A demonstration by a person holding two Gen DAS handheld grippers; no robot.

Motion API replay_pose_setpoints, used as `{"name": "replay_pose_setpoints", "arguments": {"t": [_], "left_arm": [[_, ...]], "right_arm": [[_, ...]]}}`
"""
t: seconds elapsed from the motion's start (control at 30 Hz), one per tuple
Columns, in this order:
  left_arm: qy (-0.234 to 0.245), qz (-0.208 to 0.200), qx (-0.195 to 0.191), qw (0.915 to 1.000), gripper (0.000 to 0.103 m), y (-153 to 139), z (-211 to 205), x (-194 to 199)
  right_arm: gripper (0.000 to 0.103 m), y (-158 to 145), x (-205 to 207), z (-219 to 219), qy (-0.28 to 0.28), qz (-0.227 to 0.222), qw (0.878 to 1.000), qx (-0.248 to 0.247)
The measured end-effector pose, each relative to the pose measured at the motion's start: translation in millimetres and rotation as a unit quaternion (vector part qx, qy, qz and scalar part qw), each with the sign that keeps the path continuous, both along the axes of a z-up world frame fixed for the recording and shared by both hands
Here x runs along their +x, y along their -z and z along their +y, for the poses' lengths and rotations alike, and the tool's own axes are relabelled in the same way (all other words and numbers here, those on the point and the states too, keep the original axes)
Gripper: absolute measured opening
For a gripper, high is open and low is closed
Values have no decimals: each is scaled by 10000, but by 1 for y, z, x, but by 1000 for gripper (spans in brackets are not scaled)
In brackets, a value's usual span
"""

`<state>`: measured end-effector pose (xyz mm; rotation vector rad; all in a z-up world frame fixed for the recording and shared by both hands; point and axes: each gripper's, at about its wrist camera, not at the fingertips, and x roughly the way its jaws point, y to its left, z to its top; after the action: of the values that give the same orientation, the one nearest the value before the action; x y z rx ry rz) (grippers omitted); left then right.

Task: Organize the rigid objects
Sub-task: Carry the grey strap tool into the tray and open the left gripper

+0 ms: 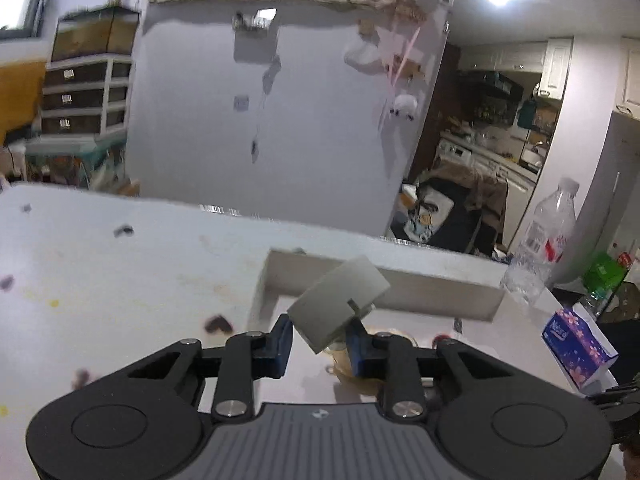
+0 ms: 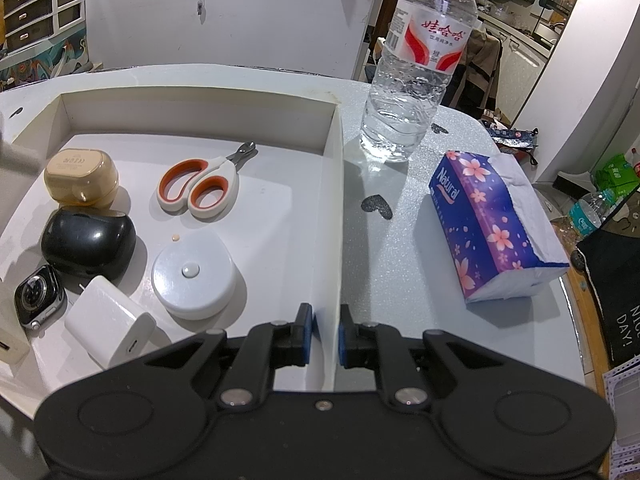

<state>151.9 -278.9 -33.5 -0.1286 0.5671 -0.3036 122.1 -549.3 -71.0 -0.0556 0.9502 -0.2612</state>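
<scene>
My left gripper (image 1: 319, 330) is shut on a flat white rectangular block (image 1: 338, 304) and holds it tilted above the white tray (image 1: 384, 280). My right gripper (image 2: 325, 334) is shut on the tray's right wall (image 2: 335, 208). In the tray lie orange-handled clippers (image 2: 199, 190), a beige case (image 2: 81, 176), a black case (image 2: 88, 239), a round white disc (image 2: 195, 275), a white charger cube (image 2: 109, 327) and a smartwatch (image 2: 39, 296). A corner of the held block shows blurred at the left edge in the right wrist view.
A water bottle (image 2: 416, 60) stands right of the tray. A purple tissue pack (image 2: 492, 220) lies further right, near the table's edge. A dark bag (image 2: 616, 272) sits beyond that edge. Dark heart stickers (image 2: 376, 206) mark the tabletop.
</scene>
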Motion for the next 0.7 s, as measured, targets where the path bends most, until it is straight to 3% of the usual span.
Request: {"name": "replay_pose_setpoints", "arguments": {"t": [0.37, 0.7], "left_arm": [[158, 283, 228, 9992, 30, 15, 0, -4], [751, 368, 355, 9959, 30, 3, 14, -22]], "right_arm": [[13, 0, 0, 0, 1, -1, 10000, 6], [13, 0, 0, 0, 1, 2, 10000, -6]]}}
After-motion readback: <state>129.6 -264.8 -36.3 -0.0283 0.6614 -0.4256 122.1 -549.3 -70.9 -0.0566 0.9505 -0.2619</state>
